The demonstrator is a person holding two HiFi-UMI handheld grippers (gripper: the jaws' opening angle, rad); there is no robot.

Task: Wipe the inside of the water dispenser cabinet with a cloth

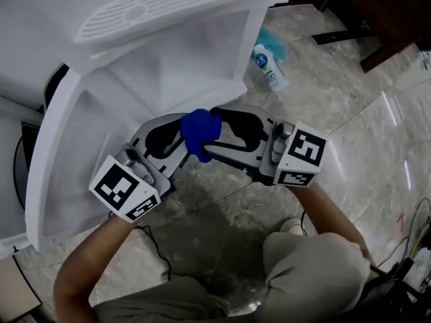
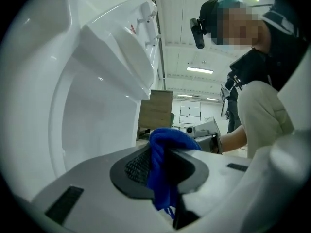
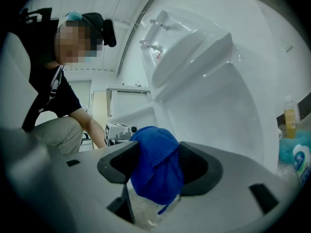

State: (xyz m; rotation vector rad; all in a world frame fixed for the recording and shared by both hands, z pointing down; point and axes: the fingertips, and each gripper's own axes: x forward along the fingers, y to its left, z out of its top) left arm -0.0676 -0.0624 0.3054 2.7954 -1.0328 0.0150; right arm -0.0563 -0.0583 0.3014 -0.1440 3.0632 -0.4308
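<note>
As we look down at the white water dispenser cabinet (image 1: 168,66), our two grippers meet tip to tip above the marble floor (image 1: 357,106), in front of the cabinet's opening and beside its open door (image 1: 57,160). A bunched blue cloth (image 1: 199,133) sits between them, outside the cabinet. Our left gripper (image 1: 182,142) has its jaws clamped on the cloth, with a fold hanging below the pads. Our right gripper (image 1: 215,138) has its jaws spread wide around the same bundle, not squeezing it. A white and teal bottle (image 1: 270,64) rests on the floor near the cabinet.
</note>
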